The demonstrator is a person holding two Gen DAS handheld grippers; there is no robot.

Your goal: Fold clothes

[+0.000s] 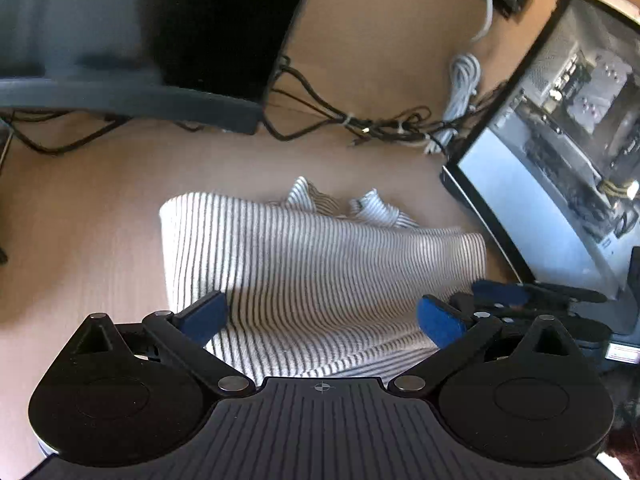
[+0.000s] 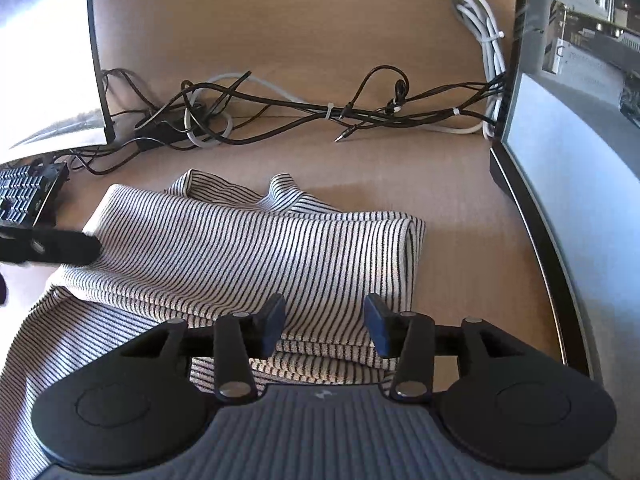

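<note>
A white garment with thin black stripes (image 1: 320, 260) lies partly folded on the wooden desk; it also shows in the right wrist view (image 2: 248, 248), with a folded edge at its right side. My left gripper (image 1: 322, 316) is wide open just above the cloth's near part and holds nothing. My right gripper (image 2: 325, 322) is open over the garment's near right corner, with no cloth between its pads. The right gripper's fingers (image 1: 500, 292) show at the cloth's right edge in the left wrist view. The left gripper's dark finger (image 2: 52, 246) shows at the cloth's left edge in the right wrist view.
A bundle of black and white cables (image 2: 320, 114) runs along the back of the desk (image 2: 460, 280). A glass-sided computer case (image 2: 580, 184) stands to the right. A monitor base (image 1: 160, 100) and a keyboard (image 2: 24, 196) are at the left.
</note>
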